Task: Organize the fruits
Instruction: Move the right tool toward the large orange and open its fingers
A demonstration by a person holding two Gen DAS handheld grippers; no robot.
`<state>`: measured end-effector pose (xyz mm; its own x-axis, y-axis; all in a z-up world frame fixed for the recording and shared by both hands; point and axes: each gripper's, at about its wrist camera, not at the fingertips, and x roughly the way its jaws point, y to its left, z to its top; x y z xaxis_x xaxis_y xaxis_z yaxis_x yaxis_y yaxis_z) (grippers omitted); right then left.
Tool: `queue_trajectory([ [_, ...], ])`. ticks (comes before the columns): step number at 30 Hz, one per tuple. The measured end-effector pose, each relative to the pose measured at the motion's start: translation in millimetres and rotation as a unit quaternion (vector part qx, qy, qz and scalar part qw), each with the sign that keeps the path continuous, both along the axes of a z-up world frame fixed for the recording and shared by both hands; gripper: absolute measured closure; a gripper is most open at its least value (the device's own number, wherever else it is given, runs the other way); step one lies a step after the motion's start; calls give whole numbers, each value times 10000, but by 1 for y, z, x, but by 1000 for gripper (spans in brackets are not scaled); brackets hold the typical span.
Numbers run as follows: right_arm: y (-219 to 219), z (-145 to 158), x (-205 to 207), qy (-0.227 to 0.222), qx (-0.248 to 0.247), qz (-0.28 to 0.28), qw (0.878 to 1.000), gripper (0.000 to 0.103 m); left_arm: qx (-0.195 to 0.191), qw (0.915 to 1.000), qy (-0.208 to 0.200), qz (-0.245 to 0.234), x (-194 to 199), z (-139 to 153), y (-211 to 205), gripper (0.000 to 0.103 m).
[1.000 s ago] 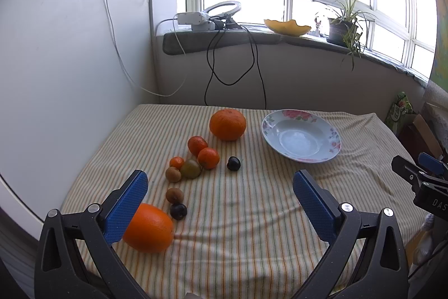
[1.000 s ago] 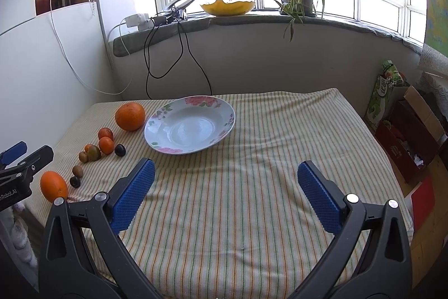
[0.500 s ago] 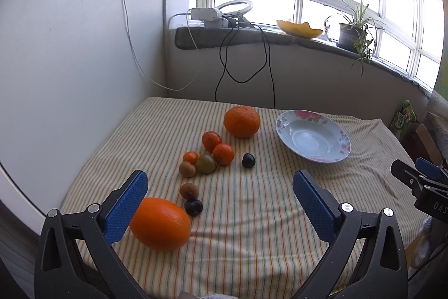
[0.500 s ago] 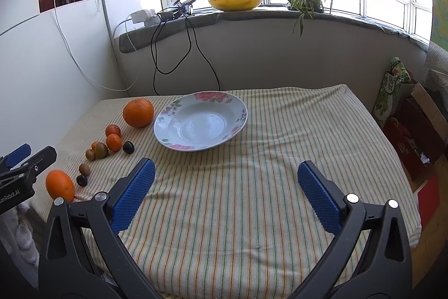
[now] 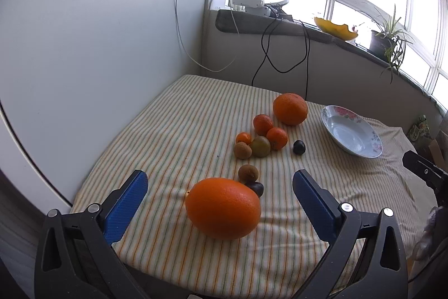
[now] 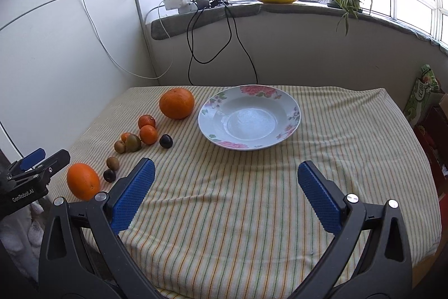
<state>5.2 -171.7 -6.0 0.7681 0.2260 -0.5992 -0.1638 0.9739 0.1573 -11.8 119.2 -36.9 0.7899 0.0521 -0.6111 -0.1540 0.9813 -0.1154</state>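
A table under a striped cream cloth (image 6: 252,201) fills the lower frame below a bay window. The white shallow plate with pink flower rim (image 6: 249,116) sits centre frame in the right wrist view, bare. The black left gripper with blue ribbed pads (image 5: 219,196) is level and low at the table's near edge, jaws spread wide and holding nothing, with the large oval orange (image 5: 223,208) lying between them on the cloth. The matching right gripper (image 6: 225,194) hovers wide open over bare cloth, aimed at the plate. A round orange (image 6: 177,103) lies just left of the plate; small tangerines (image 6: 147,129), brown kiwis (image 6: 112,163) and dark plums (image 6: 166,141) are strung between the two oranges.
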Motion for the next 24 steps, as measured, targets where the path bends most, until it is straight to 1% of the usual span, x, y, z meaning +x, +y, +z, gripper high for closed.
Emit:
queue_trajectory([
  [3, 10, -3, 4, -6, 189, 216, 9996, 0, -93, 9999, 98, 75, -3, -8, 11, 1],
  [6, 25, -6, 10, 113, 154, 501, 9986, 0, -268, 9995, 179, 72, -5, -15, 21, 1],
  [8, 36, -10, 14, 275, 164, 695, 9971, 0, -383, 9990, 218, 39, -7, -19, 25, 1],
  [10, 45, -15, 21, 531, 248, 922, 9940, 0, -431, 9988, 251, -13, -10, -23, 27, 1],
  [12, 53, -19, 26, 769, 378, 1151, 9896, 0, -547, 9980, 315, -82, -11, -27, 30, 3],
  [14, 62, -22, 29, 945, 523, 1349, 9850, 0, -670, 9970, 369, -132, -11, -31, 34, 8],
  [18, 82, -32, 32, 1210, 751, 1736, 9745, 0, -639, 9966, 415, -311, -11, -35, 33, 9],
  [22, 101, -43, 37, 1579, 1064, 2025, 9606, 0, -735, 9953, 427, -456, -9, -39, 33, 9],
  [24, 109, -45, 40, 1696, 1150, 2126, 9554, 0, -789, 9945, 440, -529, -7, -40, 33, 9],
])
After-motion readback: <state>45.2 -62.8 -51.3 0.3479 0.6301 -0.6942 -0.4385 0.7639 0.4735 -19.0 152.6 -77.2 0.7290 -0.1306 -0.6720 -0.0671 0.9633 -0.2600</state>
